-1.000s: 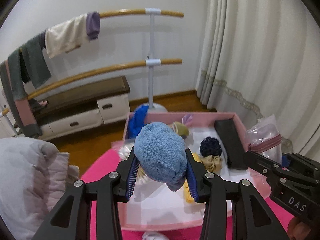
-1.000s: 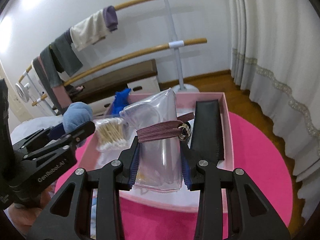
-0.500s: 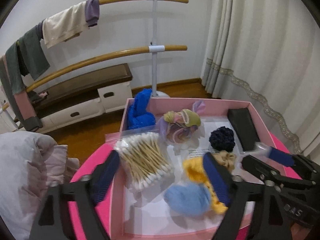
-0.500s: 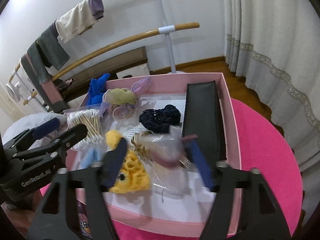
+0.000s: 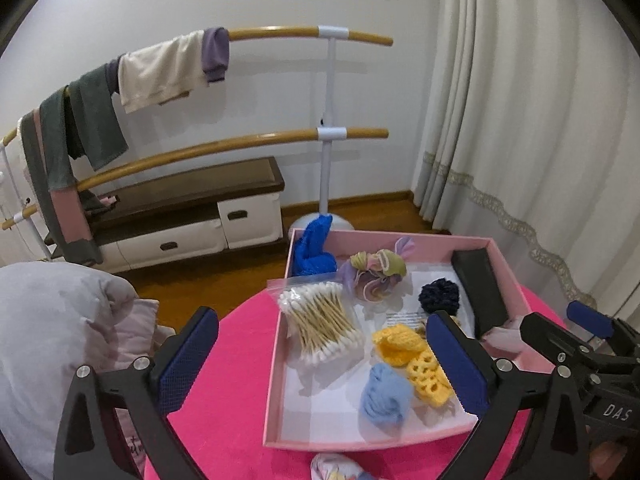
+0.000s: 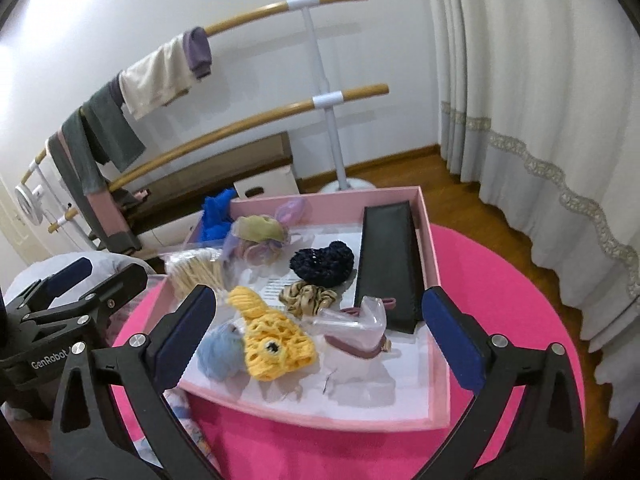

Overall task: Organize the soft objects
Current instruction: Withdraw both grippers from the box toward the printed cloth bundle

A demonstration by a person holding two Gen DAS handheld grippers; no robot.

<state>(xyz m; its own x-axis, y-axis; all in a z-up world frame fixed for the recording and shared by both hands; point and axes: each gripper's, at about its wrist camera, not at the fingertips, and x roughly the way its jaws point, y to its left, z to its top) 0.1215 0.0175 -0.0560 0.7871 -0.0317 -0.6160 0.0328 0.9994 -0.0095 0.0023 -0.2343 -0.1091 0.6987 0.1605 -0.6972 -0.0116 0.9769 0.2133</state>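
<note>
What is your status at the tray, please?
Both grippers, left and right, open, empty. Blue puff and bag lying in tray. Nothing in the way.

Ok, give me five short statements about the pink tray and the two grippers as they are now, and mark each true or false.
1. The left gripper is shut on the light blue fluffy piece. False: its jaws are wide open and the piece lies in the pink tray.
2. The right gripper is open and holds nothing. True.
3. The bag of cotton swabs lies at the tray's left side. True.
4. The black case lies on the pink tablecloth outside the tray. False: it lies inside, along the right wall.
5. The clear pouch with a mauve band lies in the tray. True.
</note>
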